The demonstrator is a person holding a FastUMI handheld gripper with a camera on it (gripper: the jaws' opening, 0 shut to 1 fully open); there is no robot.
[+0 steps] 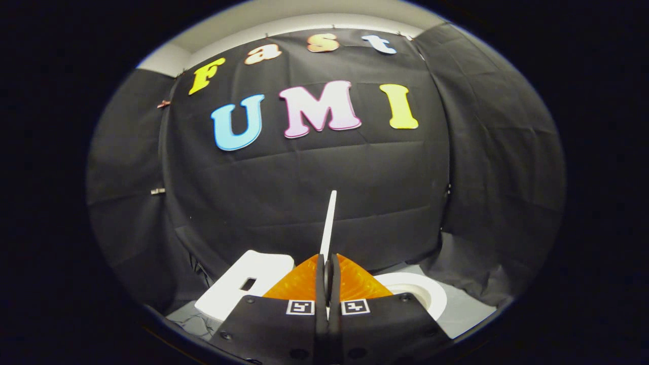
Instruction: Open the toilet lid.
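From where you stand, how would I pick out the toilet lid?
Start at the black cloth wall, then drop to the white toilet on the pale floor below it. The claw has both fingers pinched shut on the toilet lid, a thin white sliver seen edge-on, standing straight up from between them. Its neighbours are bulkier: a blocky white tank on one side, a round open bowl on the other.

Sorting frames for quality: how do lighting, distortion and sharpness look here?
Gripper view: strong fisheye bending, the booth cloth bulging outward; lighting dim and even, no glare; toilet lid, seen edge-on and pinched by the gripper, is sharp, as is the toilet bowl rim; nothing motion-blurred.
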